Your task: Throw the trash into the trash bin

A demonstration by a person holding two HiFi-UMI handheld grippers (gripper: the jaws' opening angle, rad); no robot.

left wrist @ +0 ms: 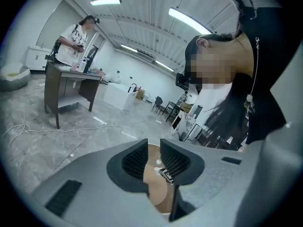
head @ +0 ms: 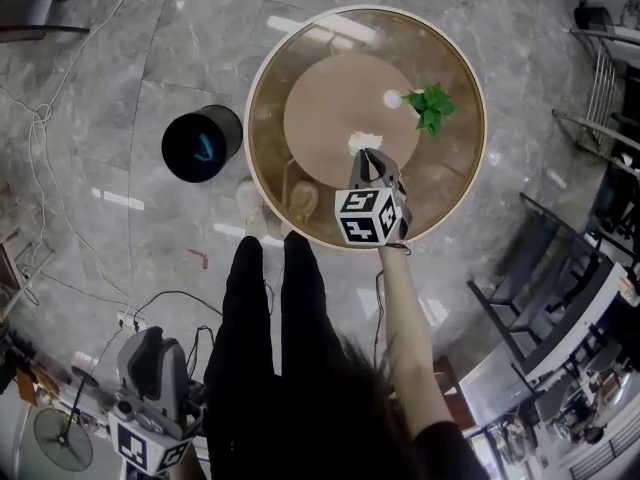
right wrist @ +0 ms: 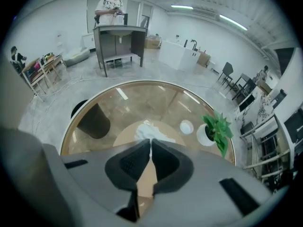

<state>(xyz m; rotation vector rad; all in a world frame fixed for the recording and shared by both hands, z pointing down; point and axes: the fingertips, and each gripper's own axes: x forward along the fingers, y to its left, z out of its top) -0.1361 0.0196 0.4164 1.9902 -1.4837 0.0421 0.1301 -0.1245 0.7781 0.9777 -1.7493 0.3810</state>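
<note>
A crumpled white tissue (head: pixel 360 142) lies near the middle of the round glass table (head: pixel 262 88). My right gripper (head: pixel 366 154) points down at it from the near side. In the right gripper view its jaws stand almost together, and the near edge of the tissue (right wrist: pixel 150 129) is pinched between the tips of the right gripper (right wrist: pixel 151 144). The black trash bin (head: pixel 201 143) stands on the floor left of the table and shows through the glass (right wrist: pixel 93 120). My left gripper (head: pixel 157 338) hangs low at my left side, away from the table. The left gripper (left wrist: pixel 154 151) is open and holds nothing.
A small potted plant (head: pixel 432 106) and a white round object (head: pixel 392 98) sit on the table's far right. Cables (head: pixel 45 128) trail over the marble floor at left. Dark chairs (head: pixel 560 278) stand to the right. A person at a desk (right wrist: pixel 111 6) is far behind the table.
</note>
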